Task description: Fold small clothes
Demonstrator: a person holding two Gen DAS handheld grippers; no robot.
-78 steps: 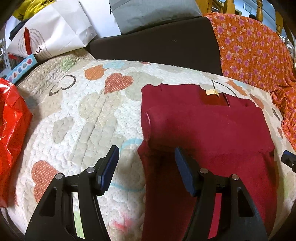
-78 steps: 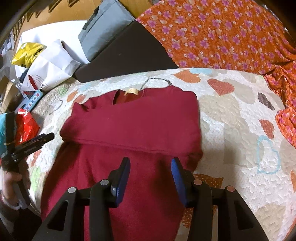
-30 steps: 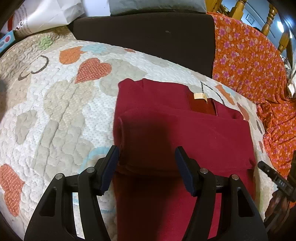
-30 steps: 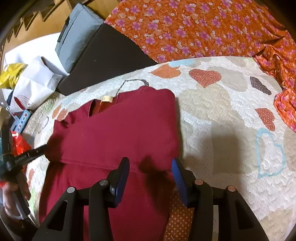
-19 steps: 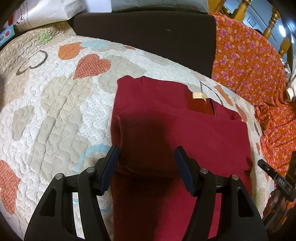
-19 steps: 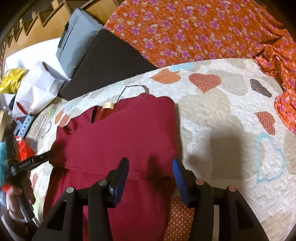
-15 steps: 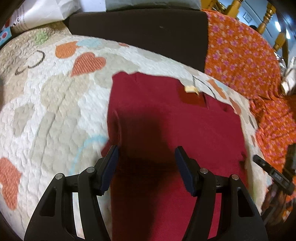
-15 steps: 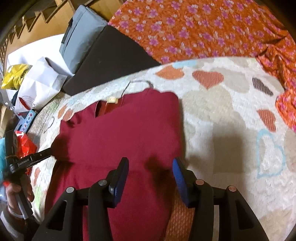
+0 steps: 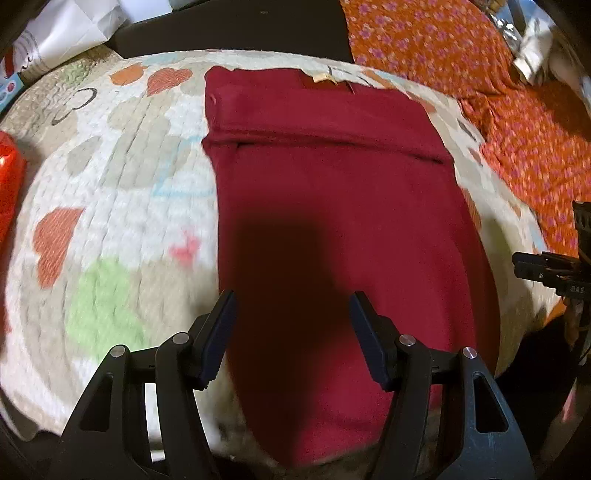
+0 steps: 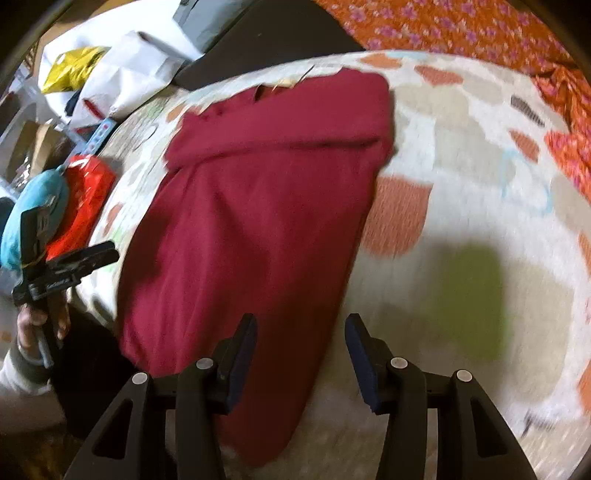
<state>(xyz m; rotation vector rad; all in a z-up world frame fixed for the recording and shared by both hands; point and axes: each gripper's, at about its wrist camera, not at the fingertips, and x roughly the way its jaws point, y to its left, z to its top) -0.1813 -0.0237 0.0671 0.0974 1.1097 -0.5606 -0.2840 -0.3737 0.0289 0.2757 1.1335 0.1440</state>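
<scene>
in the left wrist view, the dark red garment point(image 9: 332, 206) lies flat on a heart-patterned quilt point(image 9: 110, 192), its far end folded over into a band across the width, with a small tan label point(image 9: 322, 77) at the far edge. the left gripper point(image 9: 290, 321) hovers over the near part of the garment with its jaws open and nothing between them, casting a dark shadow on the cloth. an orange floral cloth point(image 9: 517, 110) spreads to the right, a dark cushion point(image 9: 240, 29) sits beyond the quilt, and the tip of the right gripper point(image 9: 546, 269) shows at the right edge. in the right wrist view, the same garment point(image 10: 251, 206) runs from far to near, left of centre on the quilt point(image 10: 461, 206). the right gripper point(image 10: 301, 347) has its jaws open and empty, straddling the garment's near right edge. the left gripper point(image 10: 66, 269) is at the left, held in a hand point(image 10: 40, 325), just beside the garment's left edge. a red bag point(image 10: 85, 199) and a white bag point(image 10: 125, 74) sit further left.
</scene>
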